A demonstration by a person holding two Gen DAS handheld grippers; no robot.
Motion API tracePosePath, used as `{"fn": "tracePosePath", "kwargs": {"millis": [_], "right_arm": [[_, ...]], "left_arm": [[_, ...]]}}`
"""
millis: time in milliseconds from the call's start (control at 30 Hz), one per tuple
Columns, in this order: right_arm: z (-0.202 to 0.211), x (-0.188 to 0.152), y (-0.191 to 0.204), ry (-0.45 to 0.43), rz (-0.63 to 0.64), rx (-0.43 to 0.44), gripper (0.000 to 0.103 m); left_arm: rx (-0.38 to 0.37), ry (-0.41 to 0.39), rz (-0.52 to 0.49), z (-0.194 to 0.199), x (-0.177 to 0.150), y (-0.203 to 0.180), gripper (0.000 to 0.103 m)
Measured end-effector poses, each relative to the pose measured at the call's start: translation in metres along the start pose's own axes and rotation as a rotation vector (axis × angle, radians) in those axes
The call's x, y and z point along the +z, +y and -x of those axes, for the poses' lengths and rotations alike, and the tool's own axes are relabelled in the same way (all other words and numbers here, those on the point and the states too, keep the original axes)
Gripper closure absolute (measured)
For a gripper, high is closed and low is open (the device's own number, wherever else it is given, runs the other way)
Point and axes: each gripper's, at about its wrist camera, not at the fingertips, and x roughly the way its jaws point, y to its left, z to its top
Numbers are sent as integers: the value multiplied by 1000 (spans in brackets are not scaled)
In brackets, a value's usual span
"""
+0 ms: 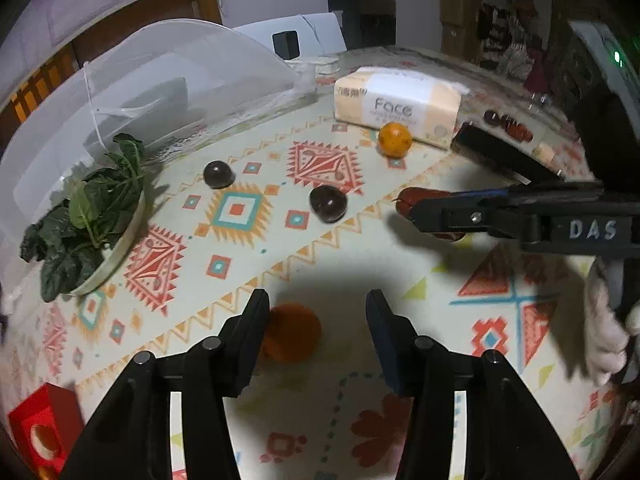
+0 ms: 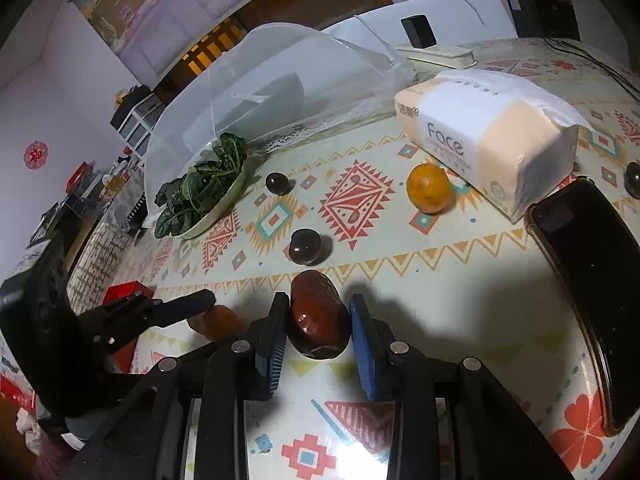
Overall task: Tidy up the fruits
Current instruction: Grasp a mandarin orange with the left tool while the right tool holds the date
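An orange (image 1: 294,336) lies on the patterned tablecloth between the fingers of my left gripper (image 1: 318,304). It touches the left finger, and a gap separates it from the right finger, so this gripper is open. My right gripper (image 2: 318,314) is shut on a glossy red date-like fruit (image 2: 316,320), low over the cloth. In the left wrist view the same right gripper (image 1: 424,216) comes in from the right with the red fruit (image 1: 414,198). A second orange (image 1: 395,139) and two dark plums (image 1: 218,174) (image 1: 328,203) lie further back.
A tissue pack (image 1: 396,106) lies behind the far orange. A plate of leafy greens (image 1: 120,248) sits under a tilted mesh food cover (image 1: 160,80) at the left. A dark phone (image 2: 592,292) lies at the right, a red box (image 1: 40,428) near left.
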Motion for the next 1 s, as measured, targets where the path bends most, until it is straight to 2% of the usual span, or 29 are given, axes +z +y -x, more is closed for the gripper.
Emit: {"fn": "tracePosePath", "kwargs": {"millis": [133, 267, 467, 633, 767, 1000], "right_arm": [[0, -3, 1, 4, 4, 18, 70], [1, -4, 1, -4, 4, 27, 70], [0, -5, -2, -5, 4, 14, 70], [-2, -5, -1, -13, 4, 1, 70], [3, -5, 11, -22, 29, -12, 70], [16, -12, 73, -21, 132, 40, 70]], "left_arm": [[37, 14, 11, -7, 1, 4, 54], [100, 23, 8, -9, 1, 7, 76], [126, 29, 32, -4, -3, 10, 76], [75, -37, 145, 24, -12, 22, 77], [57, -111, 250, 63, -27, 38, 77], [80, -257, 500, 144, -87, 91, 76]]}}
